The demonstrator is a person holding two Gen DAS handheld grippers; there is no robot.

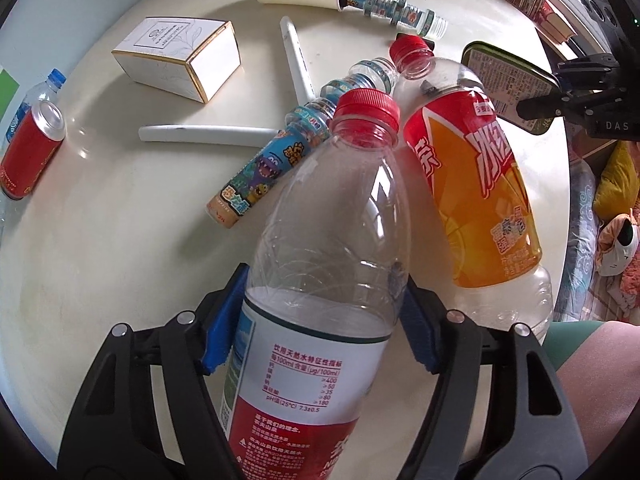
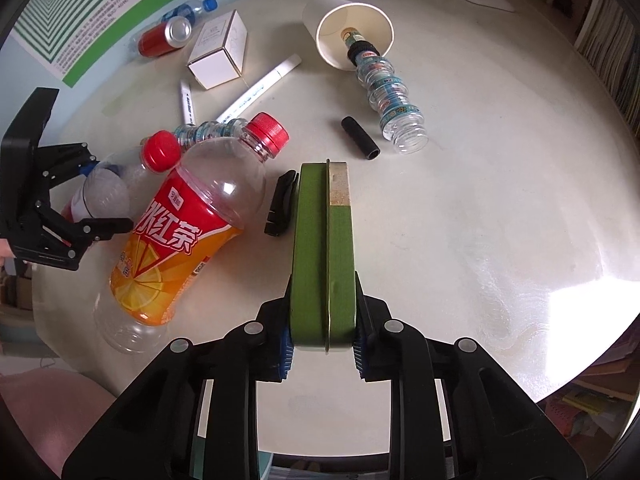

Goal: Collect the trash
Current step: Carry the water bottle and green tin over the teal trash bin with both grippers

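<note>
Round white table (image 2: pixel 460 208) carries all the litter, largest first: orange tea bottle (image 2: pixel 176 232) lying on its side, cap toward the table centre, directly between the 2 grippers and touching the clear water bottle (image 1: pixel 320 264). Left gripper (image 1: pixel 320 312) pinches that water bottle at its mid-body, blue pads against both sides, long axis running away from the camera, cap far end. Right gripper (image 2: pixel 322 340) clamps the green tin (image 2: pixel 322 248) on edge, long axis pointing forward. Both hands look loaded, so carry-off comes next; the tea bottle lies nearer the left. Paper cup (image 2: pixel 348 32), white box (image 2: pixel 218 54), red can (image 2: pixel 164 36), 2 markers (image 2: pixel 260 88) lie further off.
</note>
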